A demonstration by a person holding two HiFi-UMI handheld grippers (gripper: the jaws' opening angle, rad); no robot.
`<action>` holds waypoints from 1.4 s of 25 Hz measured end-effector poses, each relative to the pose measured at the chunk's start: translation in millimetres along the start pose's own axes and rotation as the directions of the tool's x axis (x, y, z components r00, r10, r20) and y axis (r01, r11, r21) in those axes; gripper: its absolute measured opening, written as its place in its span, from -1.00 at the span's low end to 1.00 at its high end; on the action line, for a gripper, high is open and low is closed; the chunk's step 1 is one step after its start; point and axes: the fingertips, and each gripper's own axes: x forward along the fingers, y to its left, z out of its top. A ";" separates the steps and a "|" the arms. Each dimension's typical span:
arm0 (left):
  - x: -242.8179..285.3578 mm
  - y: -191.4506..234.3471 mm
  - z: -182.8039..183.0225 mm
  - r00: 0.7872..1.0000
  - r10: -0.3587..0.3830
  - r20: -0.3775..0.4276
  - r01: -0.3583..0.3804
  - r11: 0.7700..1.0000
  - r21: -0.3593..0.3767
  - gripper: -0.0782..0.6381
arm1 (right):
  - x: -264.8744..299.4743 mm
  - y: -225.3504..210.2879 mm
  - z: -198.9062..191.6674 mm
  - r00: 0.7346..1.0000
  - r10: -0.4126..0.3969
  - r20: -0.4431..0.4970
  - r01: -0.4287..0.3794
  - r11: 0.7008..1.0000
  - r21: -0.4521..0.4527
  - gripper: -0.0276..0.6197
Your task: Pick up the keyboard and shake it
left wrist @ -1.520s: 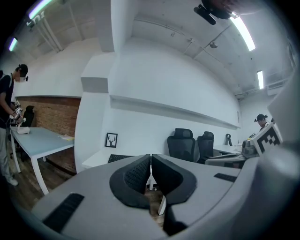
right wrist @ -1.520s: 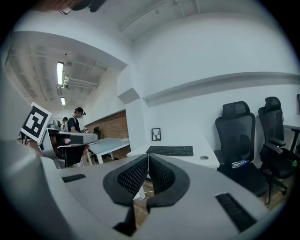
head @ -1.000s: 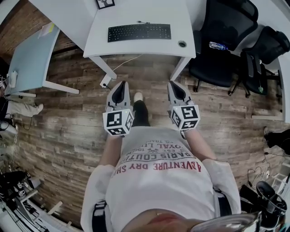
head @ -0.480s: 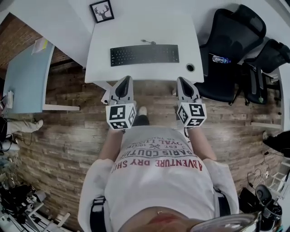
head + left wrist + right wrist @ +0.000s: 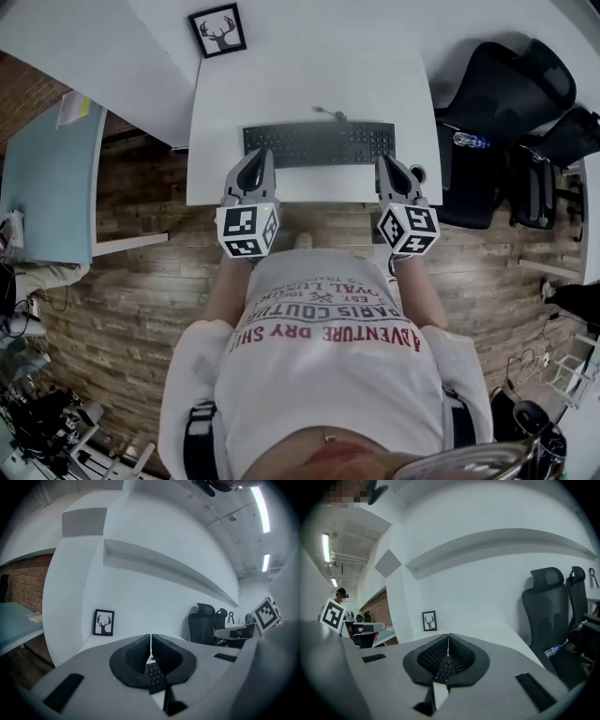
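Observation:
A black keyboard (image 5: pixel 319 143) lies flat on the white desk (image 5: pixel 309 84), its cable running off the back edge. My left gripper (image 5: pixel 266 154) is shut and empty, its tip over the keyboard's front left corner. My right gripper (image 5: pixel 383 160) is shut and empty too, just over the front right corner. In the left gripper view the closed jaws (image 5: pixel 151 637) meet in a line, and keyboard keys (image 5: pixel 155 677) show below them. The right gripper view shows its jaws (image 5: pixel 448 635) closed the same way above a strip of keys (image 5: pixel 442 668).
A framed deer picture (image 5: pixel 217 30) leans at the desk's back left. A round cable hole (image 5: pixel 418 172) sits by the desk's right front corner. Black office chairs (image 5: pixel 511 89) with a water bottle (image 5: pixel 472 141) stand to the right, and a pale blue table (image 5: pixel 47 173) to the left.
Both grippers have moved forward from above the wooden floor to the desk's front edge, reaching the keyboard's two ends. Their jaws have stayed shut.

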 end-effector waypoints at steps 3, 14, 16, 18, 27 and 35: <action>14.9 11.4 -5.7 1.000 0.007 -0.026 -0.007 1.000 -0.030 -0.70 | 14.9 -7.7 -2.7 0.999 -0.012 -0.032 0.012 1.000 0.003 -0.84; 56.1 23.3 -34.5 0.998 0.013 -0.063 -0.020 0.992 -0.121 -0.70 | 59.1 -54.5 -38.4 0.984 -0.010 -0.181 0.014 1.000 0.020 -0.84; 64.6 27.3 -39.0 0.996 0.028 -0.082 -0.039 0.991 -0.127 -0.70 | 67.8 -60.6 -41.1 0.980 0.001 -0.199 0.001 1.000 0.013 -0.84; 74.3 30.8 -45.7 0.994 0.037 -0.107 -0.050 0.991 -0.123 -0.70 | 78.6 -68.4 -46.6 0.974 0.007 -0.226 -0.005 1.000 0.006 -0.83; 93.3 59.5 -120.9 0.951 0.025 -0.308 -0.087 0.979 -0.187 -0.43 | 113.5 -103.5 -102.2 0.918 0.069 -0.390 -0.064 0.998 0.026 -0.22; 109.4 109.9 -161.1 0.915 0.035 -0.403 -0.151 0.954 -0.261 0.09 | 127.2 -160.3 -130.2 0.880 0.040 -0.473 -0.022 0.999 0.044 -0.09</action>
